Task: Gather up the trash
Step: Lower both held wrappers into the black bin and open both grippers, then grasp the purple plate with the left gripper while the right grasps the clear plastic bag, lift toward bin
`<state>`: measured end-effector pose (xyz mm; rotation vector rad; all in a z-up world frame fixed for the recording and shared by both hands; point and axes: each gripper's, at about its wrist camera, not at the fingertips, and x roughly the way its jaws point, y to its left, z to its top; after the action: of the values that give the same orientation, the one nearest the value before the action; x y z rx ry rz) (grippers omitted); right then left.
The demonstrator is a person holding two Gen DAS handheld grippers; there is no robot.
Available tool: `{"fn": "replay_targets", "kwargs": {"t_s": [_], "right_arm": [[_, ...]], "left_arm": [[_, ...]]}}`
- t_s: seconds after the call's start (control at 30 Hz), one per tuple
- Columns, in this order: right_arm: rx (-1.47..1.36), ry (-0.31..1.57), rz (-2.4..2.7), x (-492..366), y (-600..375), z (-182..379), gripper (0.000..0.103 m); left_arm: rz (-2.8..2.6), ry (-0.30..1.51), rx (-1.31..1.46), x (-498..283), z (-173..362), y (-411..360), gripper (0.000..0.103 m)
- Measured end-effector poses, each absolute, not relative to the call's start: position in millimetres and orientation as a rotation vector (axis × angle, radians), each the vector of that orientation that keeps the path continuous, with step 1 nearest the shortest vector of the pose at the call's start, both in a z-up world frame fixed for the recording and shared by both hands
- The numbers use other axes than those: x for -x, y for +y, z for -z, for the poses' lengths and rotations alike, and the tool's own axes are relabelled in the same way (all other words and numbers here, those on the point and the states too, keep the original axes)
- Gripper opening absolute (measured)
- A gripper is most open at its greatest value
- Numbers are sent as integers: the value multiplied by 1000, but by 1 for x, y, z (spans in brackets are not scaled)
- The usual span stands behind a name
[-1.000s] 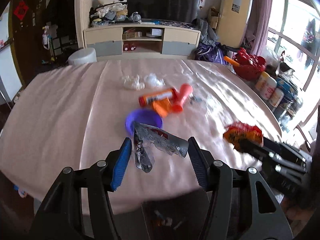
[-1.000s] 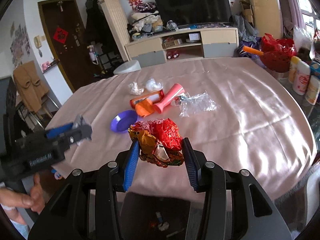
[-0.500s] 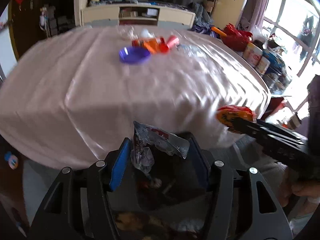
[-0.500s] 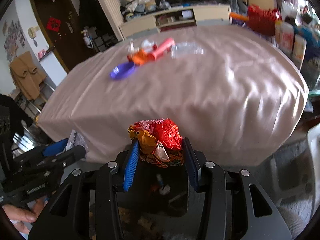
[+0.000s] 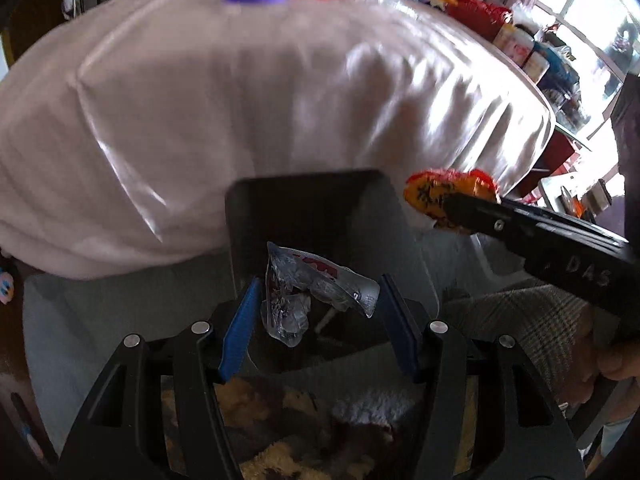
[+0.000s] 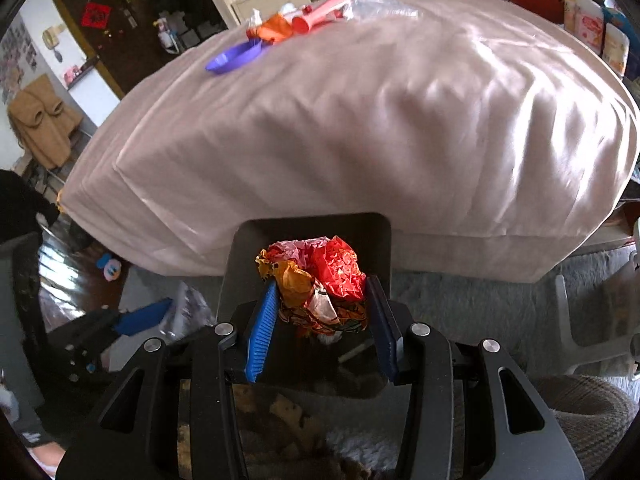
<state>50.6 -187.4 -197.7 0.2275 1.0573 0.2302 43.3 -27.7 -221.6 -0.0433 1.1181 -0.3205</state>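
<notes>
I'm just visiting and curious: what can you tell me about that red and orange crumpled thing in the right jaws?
The crumpled wrapper is a wad of thin, shiny, creased foil-like plastic, red on top, orange and yellow with dark print below. The right gripper pinches it between blue ribbed pads, holding it above the dark bin beside the cloth-covered table.

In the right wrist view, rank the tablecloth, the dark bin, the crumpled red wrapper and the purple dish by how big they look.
Largest to smallest as they look:
1. tablecloth
2. dark bin
3. crumpled red wrapper
4. purple dish
The wrapper sits much nearer the camera than the dish, so their true order is unsure.
</notes>
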Motion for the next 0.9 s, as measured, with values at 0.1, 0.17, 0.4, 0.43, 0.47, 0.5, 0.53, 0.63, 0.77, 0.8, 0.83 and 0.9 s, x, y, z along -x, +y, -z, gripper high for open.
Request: {"fn": "replay_targets", "kwargs": {"t_s": [0.1, 0.17, 0.4, 0.43, 0.47, 0.5, 0.53, 0.63, 0.77, 0.8, 0.83, 0.9], "right_arm": [[-245, 1076, -242, -53, -185, 204, 50], [-251, 1083, -242, -56, -185, 207, 52], [-287, 1079, -241, -61, -191, 208, 63], [-291, 1078, -239, -61, -193, 208, 63], [-299, 1076, -236, -63, -195, 207, 63], [-309, 1070, -233, -64, -199, 206, 63], [-313, 1066, -229, -64, -201, 204, 63], [-335, 1028, -207, -65, -214, 193, 63], [-368, 957, -173, -68, -237, 171, 63], [-371, 943, -166, -70, -241, 167, 63], [-373, 930, -159, -72, -246, 162, 63], [-372, 900, -142, -79, -254, 150, 63]], "left_arm": [[334, 1147, 69, -44, 231, -26, 60], [337, 1153, 70, -44, 234, -26, 60], [331, 1165, 64, -49, 236, -27, 74], [331, 1167, 65, -50, 235, -26, 74], [333, 1168, 69, -50, 235, -25, 76], [334, 1167, 74, -51, 234, -24, 77], [334, 1164, 79, -51, 232, -23, 78], [329, 1142, 99, -53, 221, -17, 79], [302, 1065, 112, -59, 192, -4, 80], [298, 1051, 110, -60, 187, -3, 80], [291, 1031, 106, -62, 180, -1, 80], [278, 1001, 97, -69, 167, 2, 80]]}}
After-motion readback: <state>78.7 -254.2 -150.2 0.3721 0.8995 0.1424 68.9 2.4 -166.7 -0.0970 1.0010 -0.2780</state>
